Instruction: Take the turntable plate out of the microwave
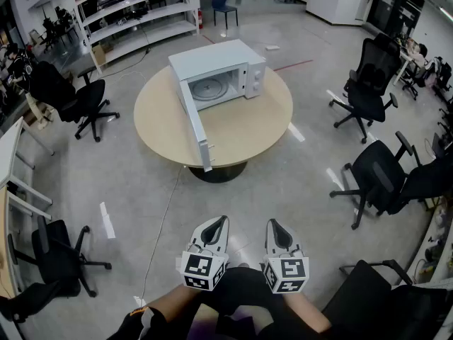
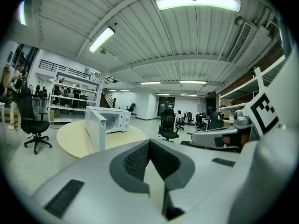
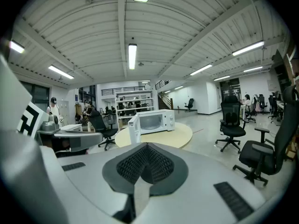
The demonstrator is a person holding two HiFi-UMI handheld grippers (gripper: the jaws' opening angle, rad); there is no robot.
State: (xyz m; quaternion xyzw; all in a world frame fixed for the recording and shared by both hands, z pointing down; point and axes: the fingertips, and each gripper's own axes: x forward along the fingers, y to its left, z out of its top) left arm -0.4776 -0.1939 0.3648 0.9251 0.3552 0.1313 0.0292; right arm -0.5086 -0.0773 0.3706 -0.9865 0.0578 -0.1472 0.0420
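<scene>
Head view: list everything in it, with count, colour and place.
microwave: one, white, on the table, door swung open
turntable plate: one, pale, inside the microwave
round table: one, beige, mid-room
office chairs: at least six, black, scattered around the table
shelving: one unit, white, far left
cable: one, thin, on the floor below the table
left tongs: one, grey, bottom centre, shut, empty
right tongs: one, grey, beside the left, shut, empty

Microwave (image 1: 209, 59) on round table (image 1: 258, 119) — door (image 1: 197, 122) open; turntable plate (image 1: 207, 88) inside.
</scene>
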